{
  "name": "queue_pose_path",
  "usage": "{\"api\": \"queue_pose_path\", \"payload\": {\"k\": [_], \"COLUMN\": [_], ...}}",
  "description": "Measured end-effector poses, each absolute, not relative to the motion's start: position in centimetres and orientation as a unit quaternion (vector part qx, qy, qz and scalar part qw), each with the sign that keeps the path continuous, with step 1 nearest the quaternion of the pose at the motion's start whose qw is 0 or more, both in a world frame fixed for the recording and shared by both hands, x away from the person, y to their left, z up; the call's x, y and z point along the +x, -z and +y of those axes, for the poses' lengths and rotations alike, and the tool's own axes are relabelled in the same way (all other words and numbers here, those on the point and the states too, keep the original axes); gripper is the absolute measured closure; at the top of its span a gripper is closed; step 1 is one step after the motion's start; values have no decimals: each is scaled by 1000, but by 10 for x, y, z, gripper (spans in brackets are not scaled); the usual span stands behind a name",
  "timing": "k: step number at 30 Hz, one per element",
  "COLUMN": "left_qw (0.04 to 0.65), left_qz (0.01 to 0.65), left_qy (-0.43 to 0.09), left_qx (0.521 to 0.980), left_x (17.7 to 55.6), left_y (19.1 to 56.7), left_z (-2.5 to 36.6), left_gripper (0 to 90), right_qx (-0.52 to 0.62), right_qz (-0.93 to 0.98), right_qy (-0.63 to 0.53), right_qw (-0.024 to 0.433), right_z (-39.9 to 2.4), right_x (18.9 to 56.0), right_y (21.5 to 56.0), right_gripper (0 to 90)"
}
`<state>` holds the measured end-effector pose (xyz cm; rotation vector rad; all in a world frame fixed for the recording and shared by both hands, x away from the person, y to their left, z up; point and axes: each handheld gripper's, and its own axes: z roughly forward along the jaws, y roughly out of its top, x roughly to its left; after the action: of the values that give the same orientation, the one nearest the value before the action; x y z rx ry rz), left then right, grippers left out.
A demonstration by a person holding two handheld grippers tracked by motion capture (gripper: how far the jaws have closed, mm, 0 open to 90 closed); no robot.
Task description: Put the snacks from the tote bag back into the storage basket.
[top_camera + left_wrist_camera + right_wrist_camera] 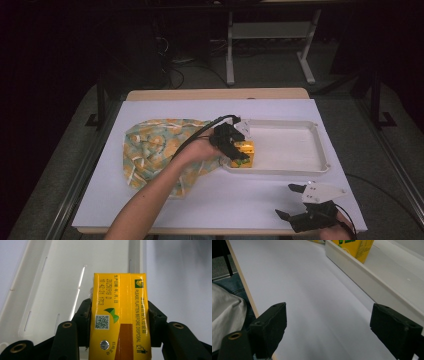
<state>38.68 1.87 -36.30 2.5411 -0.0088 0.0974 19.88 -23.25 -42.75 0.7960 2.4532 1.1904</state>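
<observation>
A patterned cloth lay at the left of the table, and just beside it the left gripper had its jaws closed on the two narrow sides of a yellow carton, held at the left end of the white tray. The carton was a small printed drink box with a foil straw hole; it was probably light and crushable, best gripped across its flat sides. The right gripper hovered at the table's near right edge, jaws wide apart and empty.

A white sheet covers the wooden table. Behind it, at twelve o'clock, stand white desk legs. Dark cables lie on the grey floor at eleven o'clock.
</observation>
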Motion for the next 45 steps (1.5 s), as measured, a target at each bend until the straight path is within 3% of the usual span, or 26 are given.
{"api": "queue_pose_path", "payload": {"k": [15,37,45], "left_qw": [287,292,301], "left_qz": [2,14,26], "left_qy": [-44,-59,-66], "left_qx": [957,954,951], "left_x": [385,374,371], "left_y": [362,347,340], "left_z": [17,29,40], "left_gripper": [490,336,318], "right_qx": [279,286,290], "right_qz": [853,851,851], "right_qy": [-415,-414,-412], "right_qw": [150,149,146], "right_z": [-233,-232,-232], "right_x": [199,201,201], "right_y": [428,429,429], "right_gripper": [134,134,135]}}
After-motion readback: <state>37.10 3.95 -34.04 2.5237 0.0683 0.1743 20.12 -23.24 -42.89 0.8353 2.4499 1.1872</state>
